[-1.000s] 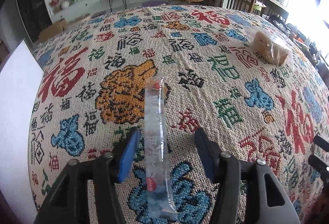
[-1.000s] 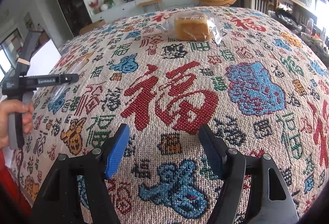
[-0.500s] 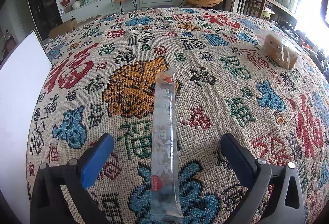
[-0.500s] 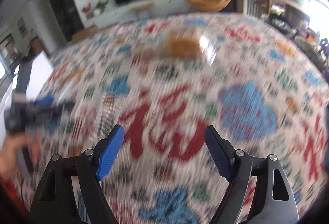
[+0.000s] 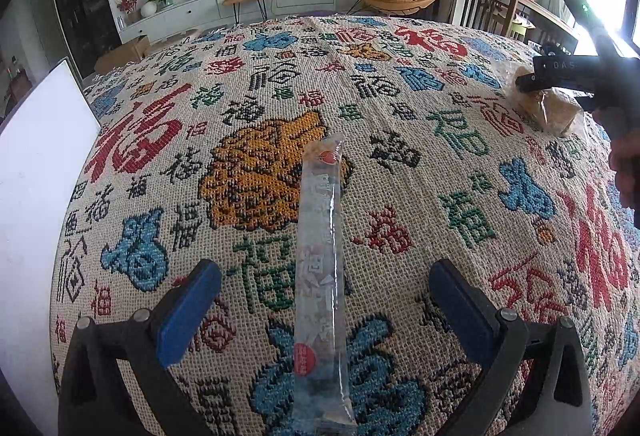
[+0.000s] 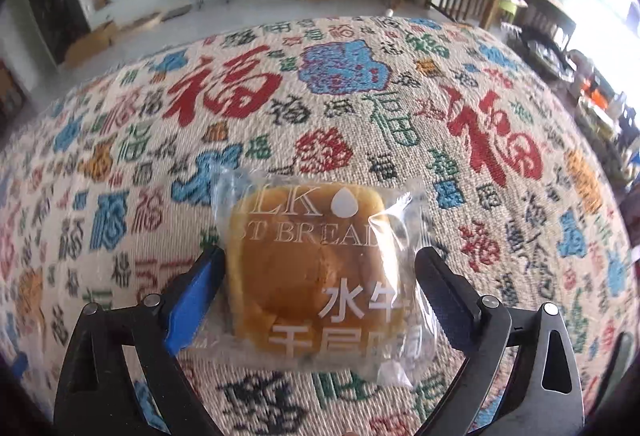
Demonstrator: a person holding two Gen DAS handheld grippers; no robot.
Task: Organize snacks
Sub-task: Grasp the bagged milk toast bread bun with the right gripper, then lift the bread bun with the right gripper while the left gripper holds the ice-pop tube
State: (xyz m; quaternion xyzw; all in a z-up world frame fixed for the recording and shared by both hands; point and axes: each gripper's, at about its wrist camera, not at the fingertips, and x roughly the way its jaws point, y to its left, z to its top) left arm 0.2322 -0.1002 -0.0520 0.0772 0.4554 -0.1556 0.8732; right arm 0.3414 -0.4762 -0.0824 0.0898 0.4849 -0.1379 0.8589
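golden bread [image 6: 308, 268], multicoloured character-patterned cloth [image 5: 400, 156]

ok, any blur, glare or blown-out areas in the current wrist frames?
Left wrist view: sharp, strong fisheye bulge; window at upper right blown out; long clear plastic snack stick packet shows faint sheen. Right wrist view: slightly soft, background smeared; window corner overexposed; glare patches on the clear wrapper of the square golden bread; black vignette in the corners.

Coarse woven tablecloth [image 5: 400, 108]; glossy clear plastic bread wrapper [image 6: 320, 264].
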